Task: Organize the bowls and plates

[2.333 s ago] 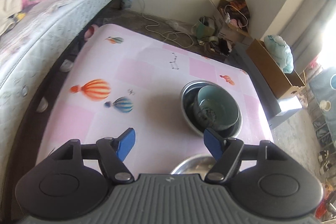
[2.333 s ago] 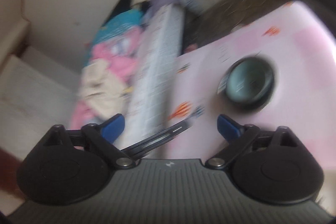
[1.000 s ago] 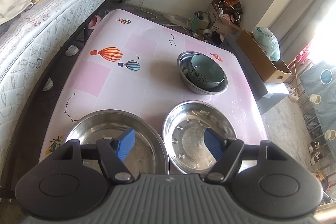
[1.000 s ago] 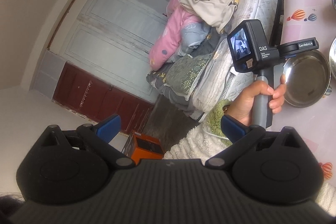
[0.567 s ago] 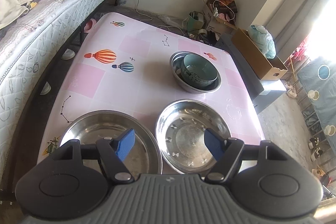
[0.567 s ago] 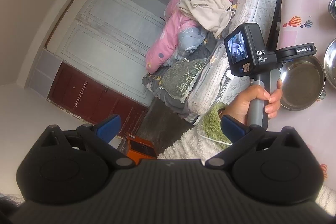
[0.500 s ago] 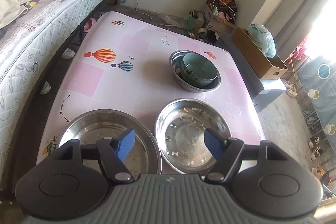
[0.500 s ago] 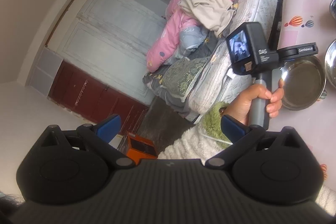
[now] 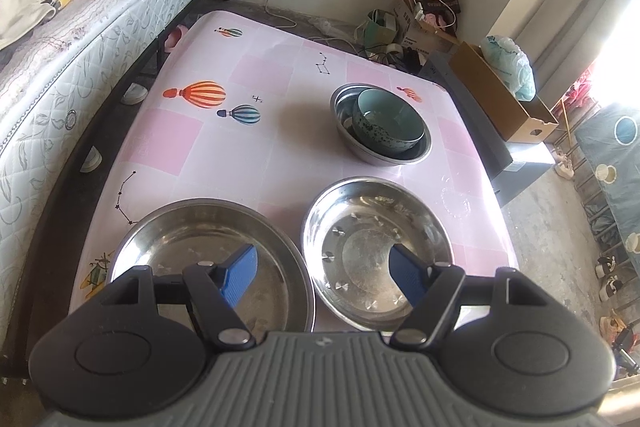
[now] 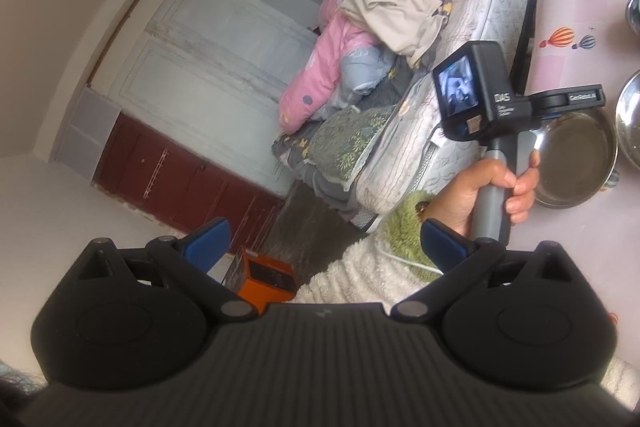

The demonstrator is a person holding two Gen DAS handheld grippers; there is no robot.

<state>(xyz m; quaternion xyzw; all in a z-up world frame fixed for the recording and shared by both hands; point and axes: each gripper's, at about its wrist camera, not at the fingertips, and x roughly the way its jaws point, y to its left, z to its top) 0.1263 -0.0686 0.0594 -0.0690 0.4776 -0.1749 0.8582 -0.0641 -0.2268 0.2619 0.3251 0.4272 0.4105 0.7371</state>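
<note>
Below the left gripper (image 9: pixel 322 271), spread wide and empty, sat two steel bowls (image 9: pixel 208 251); beyond, a third (image 9: pixel 380 151) held one ceramic bowl (image 9: pixel 388 123). Right gripper (image 10: pixel 324 241) gaped empty.

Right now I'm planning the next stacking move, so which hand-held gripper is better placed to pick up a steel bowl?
Left. The left hand-held gripper is open over the table, facing both near steel bowls. The right hand-held gripper faces the bed, away from them.

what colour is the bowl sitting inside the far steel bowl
Teal ceramic bowl, dark speckled outside; clearest in left wrist view.
</note>
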